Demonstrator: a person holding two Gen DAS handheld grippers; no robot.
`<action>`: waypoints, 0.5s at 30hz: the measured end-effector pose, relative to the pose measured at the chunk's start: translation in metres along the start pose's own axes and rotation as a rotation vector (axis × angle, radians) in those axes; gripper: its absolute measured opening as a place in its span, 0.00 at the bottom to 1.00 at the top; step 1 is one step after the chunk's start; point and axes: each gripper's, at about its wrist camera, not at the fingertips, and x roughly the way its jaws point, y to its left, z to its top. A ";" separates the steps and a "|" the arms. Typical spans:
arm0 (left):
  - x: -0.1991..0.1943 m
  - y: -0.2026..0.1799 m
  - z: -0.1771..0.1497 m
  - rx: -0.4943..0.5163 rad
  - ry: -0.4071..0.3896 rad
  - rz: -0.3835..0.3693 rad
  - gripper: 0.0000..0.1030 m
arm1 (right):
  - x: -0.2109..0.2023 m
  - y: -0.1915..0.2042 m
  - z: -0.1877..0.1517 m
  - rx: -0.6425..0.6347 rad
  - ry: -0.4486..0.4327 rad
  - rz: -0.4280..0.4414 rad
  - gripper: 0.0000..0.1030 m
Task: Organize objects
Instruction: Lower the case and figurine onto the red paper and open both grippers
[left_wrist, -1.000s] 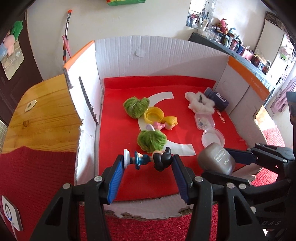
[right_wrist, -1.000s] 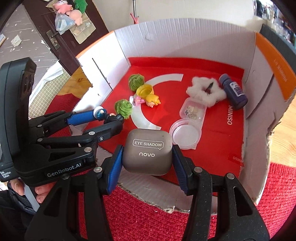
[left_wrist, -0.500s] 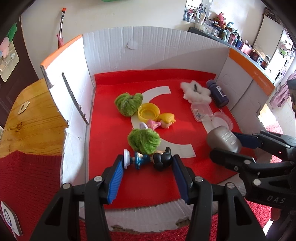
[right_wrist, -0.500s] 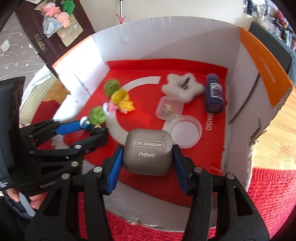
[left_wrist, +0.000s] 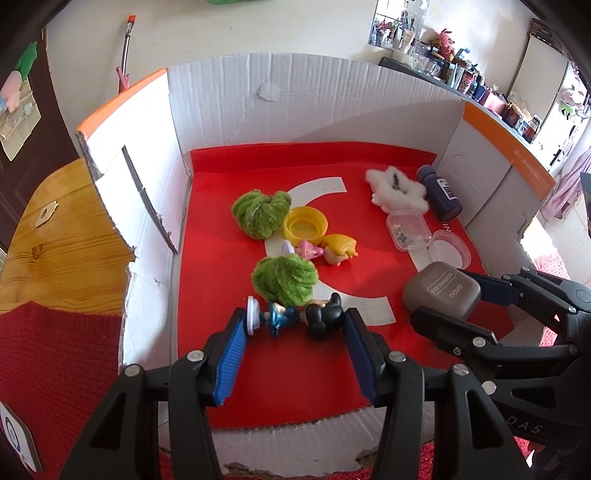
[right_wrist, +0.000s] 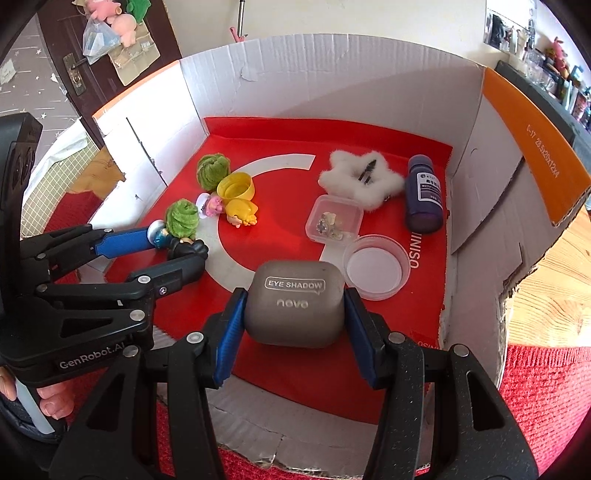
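My left gripper is shut on a small mouse figurine with black ears, a blue dress and a white round base, held sideways over the red floor of the cardboard box. In the right wrist view the same figurine shows at the left between the left gripper's fingers. My right gripper is shut on a grey eye shadow case, held low over the box floor near its front. The case appears at the right in the left wrist view.
On the red floor lie two green fuzzy balls, a yellow cap, a pink and yellow doll, a white fluffy star clip, a purple bottle, a clear square case and a round clear dish. White walls surround it.
Both grippers have moved forward and lower into the box with their objects still held. The box floor and its contents now look nearer.
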 end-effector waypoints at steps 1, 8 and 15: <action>0.000 0.000 0.000 -0.001 -0.001 -0.001 0.53 | 0.000 0.000 0.000 0.001 -0.003 0.000 0.49; -0.003 0.001 -0.001 -0.002 -0.002 0.000 0.53 | -0.001 -0.001 -0.001 0.011 -0.007 0.013 0.49; -0.008 0.002 -0.004 -0.007 -0.015 -0.002 0.54 | -0.008 0.001 -0.005 0.010 -0.019 0.022 0.55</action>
